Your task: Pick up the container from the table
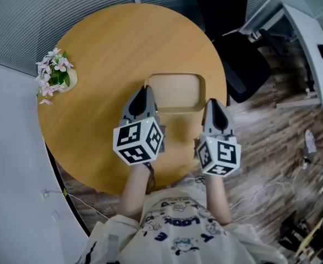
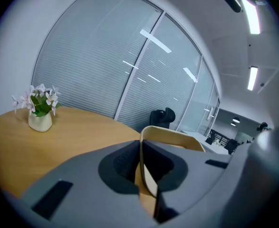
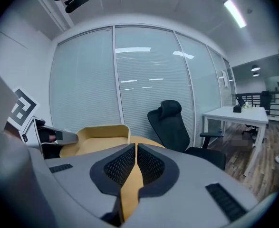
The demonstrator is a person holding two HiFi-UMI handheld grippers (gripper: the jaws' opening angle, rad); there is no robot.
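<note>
Tan container (image 1: 175,89) hangs just above the worktop (image 1: 95,48), its near rim pinched by the left tongs (image 1: 146,89) and right tongs (image 1: 212,103); raising both hands evenly should keep it level.

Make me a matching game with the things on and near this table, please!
Things:
1. tan rectangular container
2. small white vase of pink and white flowers
3. black office chair

Places:
a. on the floor past the round wooden table, on the right
b. pinched at its near rim by the left tool and the right tool
c. at the table's left edge

Pairs: 1-b, 2-c, 3-a.
</note>
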